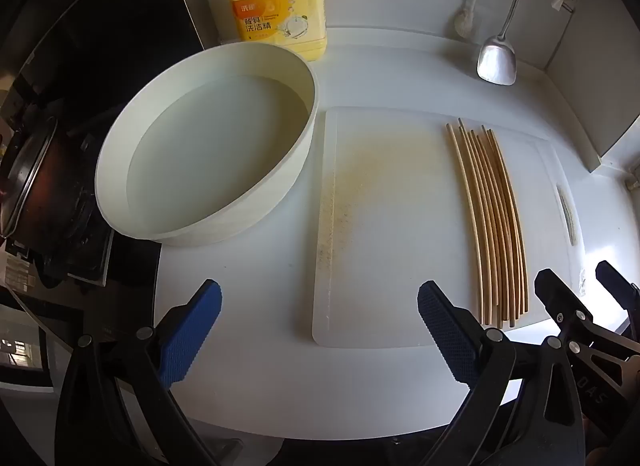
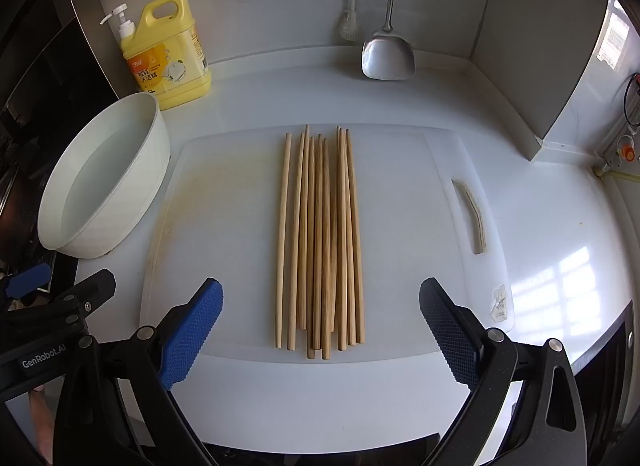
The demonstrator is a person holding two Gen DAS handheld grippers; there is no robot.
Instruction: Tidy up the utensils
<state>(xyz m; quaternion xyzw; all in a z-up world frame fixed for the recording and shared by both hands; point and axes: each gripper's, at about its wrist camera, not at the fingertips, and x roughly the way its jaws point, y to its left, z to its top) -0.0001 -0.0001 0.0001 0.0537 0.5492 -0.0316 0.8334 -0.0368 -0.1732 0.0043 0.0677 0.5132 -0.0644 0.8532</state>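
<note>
Left gripper jaws spread, empty, right gripper jaws spread, empty, bundle of wooden chopsticks lying on white cutting board at 12 o'clock, water-filled white basin at 10 o'clock.

Left gripper: black frame, blue knurled pads, silver rivets. Right gripper: same build. White "GenRobot.AI" lettering lower left of the right wrist view.

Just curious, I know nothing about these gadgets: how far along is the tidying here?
Chopsticks already lie roughly side by side on the cutting board. Nothing is in hand: both the left gripper and right gripper are open, empty. Picking up or moving them remains.
</note>
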